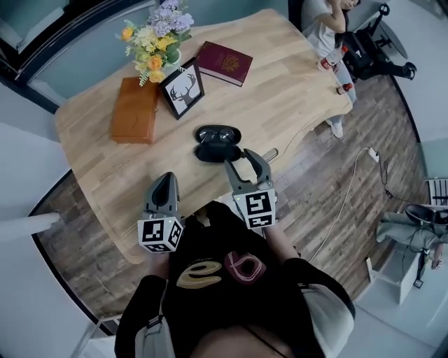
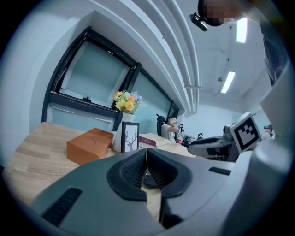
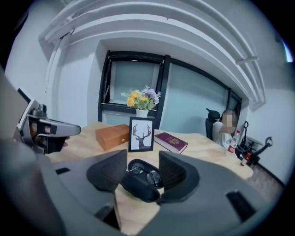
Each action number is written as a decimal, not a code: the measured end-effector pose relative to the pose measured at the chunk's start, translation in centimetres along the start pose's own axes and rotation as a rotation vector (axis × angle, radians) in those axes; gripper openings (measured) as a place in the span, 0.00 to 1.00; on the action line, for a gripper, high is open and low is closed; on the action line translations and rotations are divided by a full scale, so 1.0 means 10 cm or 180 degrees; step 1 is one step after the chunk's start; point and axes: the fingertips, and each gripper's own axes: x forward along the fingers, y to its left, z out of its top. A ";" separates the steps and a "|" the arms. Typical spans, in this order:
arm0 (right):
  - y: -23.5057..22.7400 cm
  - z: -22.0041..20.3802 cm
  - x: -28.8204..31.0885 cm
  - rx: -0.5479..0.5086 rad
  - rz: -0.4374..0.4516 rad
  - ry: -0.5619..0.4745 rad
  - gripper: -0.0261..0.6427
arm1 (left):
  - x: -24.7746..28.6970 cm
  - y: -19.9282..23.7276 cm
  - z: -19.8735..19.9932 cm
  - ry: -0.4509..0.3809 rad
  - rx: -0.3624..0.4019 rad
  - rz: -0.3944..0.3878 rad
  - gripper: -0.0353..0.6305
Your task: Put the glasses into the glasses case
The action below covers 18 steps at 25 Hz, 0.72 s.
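Note:
A black glasses case (image 1: 217, 142) lies open on the wooden table (image 1: 280, 91), and the glasses (image 3: 142, 174) rest inside its far half. My right gripper (image 1: 246, 159) is open just in front of the case, its fingers (image 3: 171, 171) standing either side of it without touching. My left gripper (image 1: 165, 187) is shut and empty over the table's near edge, left of the case. In the left gripper view the left gripper's (image 2: 146, 156) pads meet with nothing between them.
Behind the case stand a framed deer picture (image 1: 183, 87), an orange-brown box (image 1: 134, 109), a vase of flowers (image 1: 155, 38) and a dark red book (image 1: 224, 62). A person (image 1: 325, 21) sits beyond the table's far right end by some bottles (image 1: 327, 63).

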 end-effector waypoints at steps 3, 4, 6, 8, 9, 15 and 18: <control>-0.01 -0.01 -0.13 0.0305 -0.0056 -0.0067 0.36 | 0.00 -0.10 0.03 0.0012 0.0066 -0.0153 0.08; -0.02 0.00 -0.16 0.0367 -0.0091 -0.0095 0.34 | 0.00 -0.13 0.04 0.0018 0.0086 -0.0199 0.08; -0.02 -0.02 -0.22 0.0420 -0.0167 -0.0120 0.29 | 0.00 -0.17 0.04 0.0032 0.0120 -0.0274 0.08; 0.00 -0.06 -0.26 0.0423 -0.0208 -0.0096 0.28 | 0.00 -0.21 0.05 0.0031 0.0138 -0.0334 0.08; 0.02 -0.07 -0.28 0.0425 -0.0211 -0.0082 0.27 | 0.00 -0.23 0.06 0.0024 0.0138 -0.0361 0.08; 0.11 -0.07 -0.38 0.0570 -0.0215 -0.0165 0.11 | -0.04 -0.35 0.11 -0.0049 0.0166 -0.0605 0.08; 0.12 -0.08 -0.43 0.0610 -0.0251 -0.0182 0.10 | -0.07 -0.39 0.12 -0.0062 0.0144 -0.0630 0.08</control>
